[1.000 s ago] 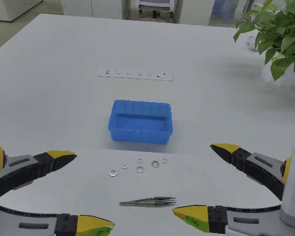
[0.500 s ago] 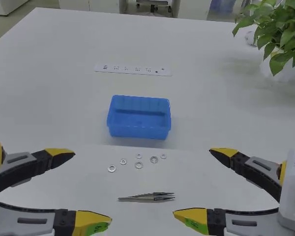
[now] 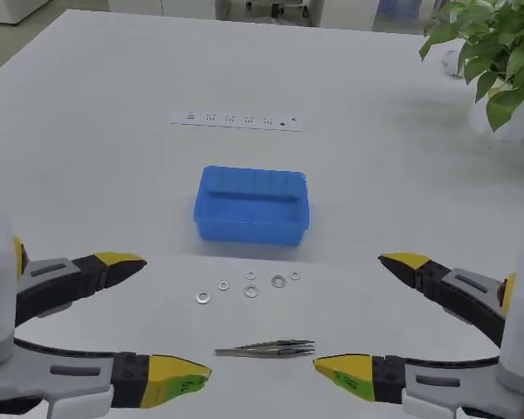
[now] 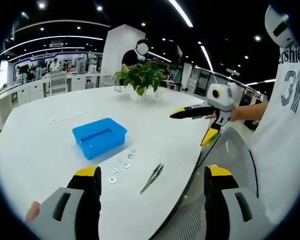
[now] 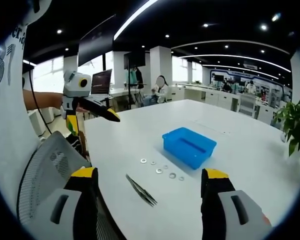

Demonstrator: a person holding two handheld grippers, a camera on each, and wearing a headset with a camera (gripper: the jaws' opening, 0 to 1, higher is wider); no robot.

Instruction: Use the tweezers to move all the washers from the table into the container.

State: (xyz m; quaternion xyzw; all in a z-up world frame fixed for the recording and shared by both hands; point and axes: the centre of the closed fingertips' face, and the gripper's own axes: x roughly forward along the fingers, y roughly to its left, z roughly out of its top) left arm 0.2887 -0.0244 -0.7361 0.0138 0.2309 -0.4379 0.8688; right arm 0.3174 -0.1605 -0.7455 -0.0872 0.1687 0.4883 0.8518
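On the tabletop: tweezers lie unheld, washers in a loose row between them and the blue container | left gripper, right gripper: fingers wide apart, empty | step: pre-grasp | next: likely close one gripper on the tweezers

Blue container; silver washers, tweezers; white table.
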